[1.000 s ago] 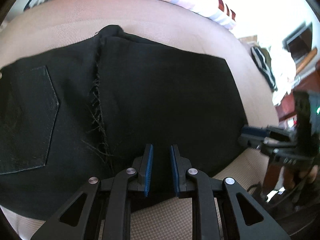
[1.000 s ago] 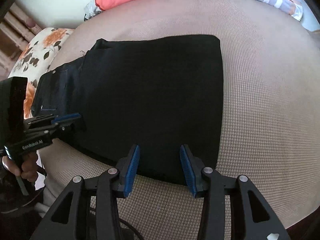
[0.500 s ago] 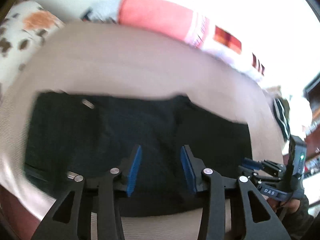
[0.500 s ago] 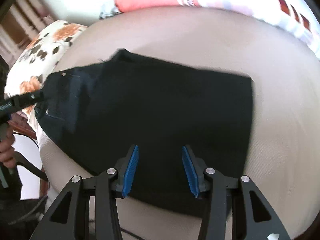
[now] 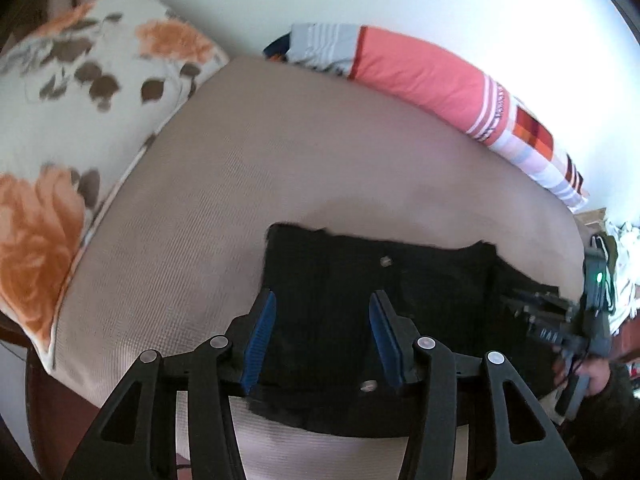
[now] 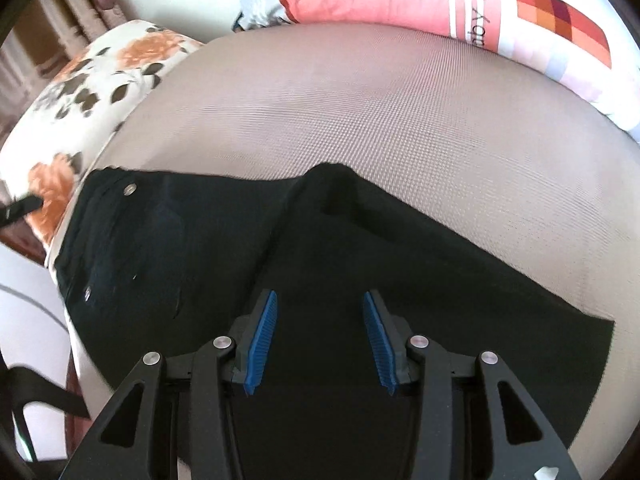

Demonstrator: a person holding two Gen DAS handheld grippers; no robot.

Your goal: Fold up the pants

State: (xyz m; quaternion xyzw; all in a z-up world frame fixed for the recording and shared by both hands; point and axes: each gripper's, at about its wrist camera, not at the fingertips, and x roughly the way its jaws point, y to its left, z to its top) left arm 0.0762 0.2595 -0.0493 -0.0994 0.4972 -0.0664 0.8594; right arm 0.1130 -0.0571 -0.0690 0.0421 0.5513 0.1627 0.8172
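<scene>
The black pants (image 5: 400, 300) lie folded flat on the beige bed near its front edge; they also fill the lower half of the right wrist view (image 6: 320, 256). My left gripper (image 5: 322, 340) is open and empty over the waistband end, where metal rivets show. My right gripper (image 6: 316, 342) is open and empty over the middle of the pants. The right gripper also shows at the far right of the left wrist view (image 5: 560, 320), by the other end of the pants.
A floral pillow (image 5: 72, 128) lies at the bed's left end. A pink striped pillow (image 5: 440, 84) lies along the white back wall. The beige bed surface (image 6: 360, 112) stretches beyond the pants. Clutter (image 5: 620, 264) sits off the bed's right end.
Both grippers have pulled back and swung leftward over the pants. The left gripper's jaws have opened wider. The pants lie as before.
</scene>
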